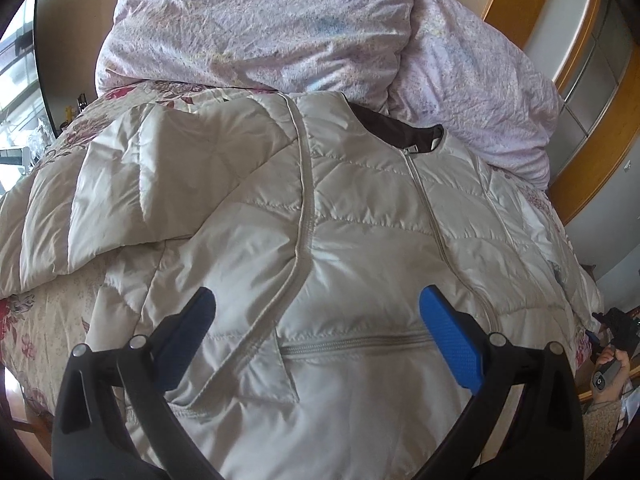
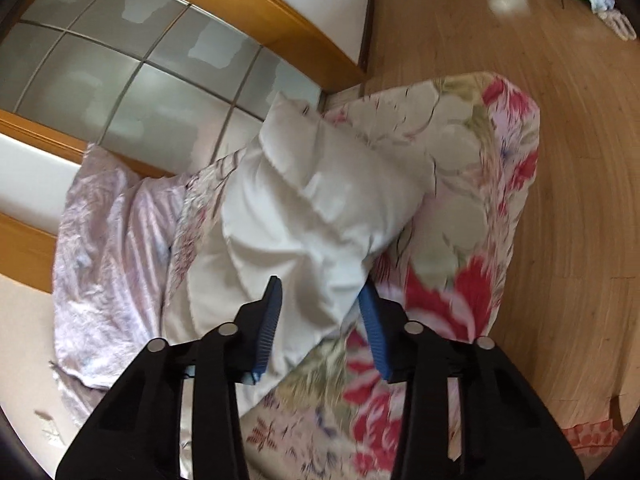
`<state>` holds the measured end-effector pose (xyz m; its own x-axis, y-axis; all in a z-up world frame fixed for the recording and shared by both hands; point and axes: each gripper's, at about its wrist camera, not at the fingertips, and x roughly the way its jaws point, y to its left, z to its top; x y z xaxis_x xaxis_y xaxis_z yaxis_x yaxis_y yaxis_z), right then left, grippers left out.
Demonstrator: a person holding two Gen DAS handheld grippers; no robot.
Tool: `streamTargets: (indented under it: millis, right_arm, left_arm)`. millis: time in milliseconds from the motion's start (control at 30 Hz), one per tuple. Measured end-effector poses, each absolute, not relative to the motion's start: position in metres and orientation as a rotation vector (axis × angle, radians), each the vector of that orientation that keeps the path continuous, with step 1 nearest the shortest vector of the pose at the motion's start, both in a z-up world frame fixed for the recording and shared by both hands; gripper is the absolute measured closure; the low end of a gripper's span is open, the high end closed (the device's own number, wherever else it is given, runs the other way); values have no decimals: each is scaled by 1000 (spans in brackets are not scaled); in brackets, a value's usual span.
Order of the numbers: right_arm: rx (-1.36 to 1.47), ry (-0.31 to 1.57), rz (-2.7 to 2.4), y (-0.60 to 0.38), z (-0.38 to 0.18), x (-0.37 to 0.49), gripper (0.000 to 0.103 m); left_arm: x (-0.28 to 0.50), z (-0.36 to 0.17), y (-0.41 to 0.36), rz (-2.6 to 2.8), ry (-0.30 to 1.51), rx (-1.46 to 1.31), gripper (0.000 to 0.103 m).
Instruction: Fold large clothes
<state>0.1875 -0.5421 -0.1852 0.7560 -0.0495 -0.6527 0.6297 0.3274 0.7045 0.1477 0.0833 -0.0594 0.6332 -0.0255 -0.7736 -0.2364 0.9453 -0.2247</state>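
Both your grippers sat low in frame: your left gripper (image 1: 316, 312) hung wide open and empty above the quilted jacket (image 1: 320, 220)'s middle, while your right gripper (image 2: 320, 296), jaws partly closed, seemingly pinched a sleeve (image 2: 320, 216) at centre.
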Motion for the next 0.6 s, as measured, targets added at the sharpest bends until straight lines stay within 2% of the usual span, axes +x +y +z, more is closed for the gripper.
streamTargets:
  millis: [33,67,200,367,600]
  right_arm:
    - [1149,597,-495,-543,-185,192,75]
    - [1132,607,-510,-543,-183,196,84]
    - [1016,620,-538,-538,-169,208,94]
    - [778,565,-500,-508,-112,237,97]
    - [470,486,-236,-408,-24,280,97]
  left_arm:
    - [148,-60,85,127,878,-322,2]
    - [149,-60,86,131,876,-323,2]
    - [149,-62,92,141,856,-320,2]
    - [145,-58,96,190,781,-258,2]
    - [141,-56,109,191,756,-285,2]
